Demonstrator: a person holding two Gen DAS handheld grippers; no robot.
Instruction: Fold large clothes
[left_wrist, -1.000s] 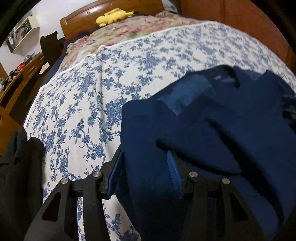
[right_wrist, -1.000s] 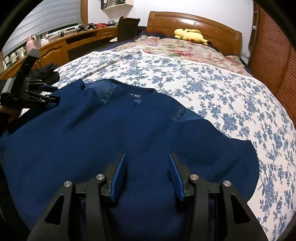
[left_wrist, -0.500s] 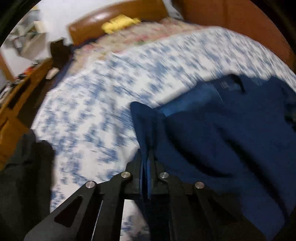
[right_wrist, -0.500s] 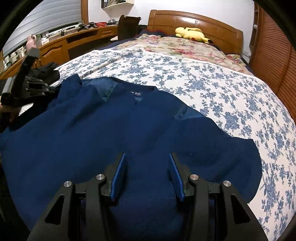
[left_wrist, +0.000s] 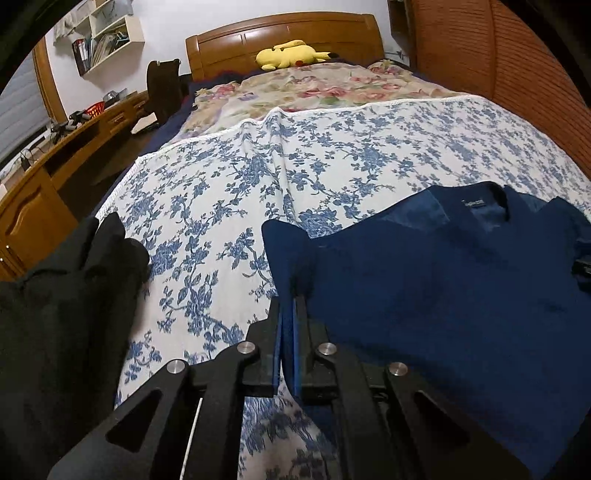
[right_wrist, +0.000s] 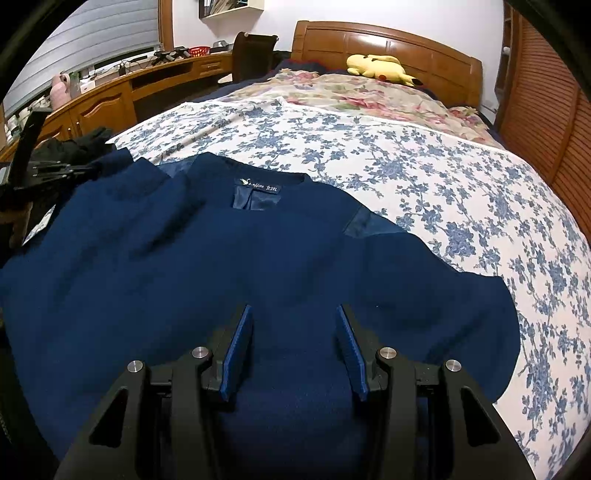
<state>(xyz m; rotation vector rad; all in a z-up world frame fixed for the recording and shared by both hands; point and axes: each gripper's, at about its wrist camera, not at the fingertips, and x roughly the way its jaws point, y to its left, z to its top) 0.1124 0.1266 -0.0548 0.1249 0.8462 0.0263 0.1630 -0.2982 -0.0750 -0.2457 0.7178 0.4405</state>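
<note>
Now | left claw (left_wrist: 287, 314) clamped on navy garment (right_wrist: 258, 258) | right claw (right_wrist: 293, 314) apart | neck label (right_wrist: 258, 190) reads "3XL"

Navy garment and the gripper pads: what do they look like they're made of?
Navy garment: a thick, matte, felt-like fabric, maybe wool blend; it falls in soft, rounded folds. A shinier lining shows inside the collar. Right gripper pads: blue and ribbed, probably rubber or foam. Left gripper is shut on the garment's edge.
</note>
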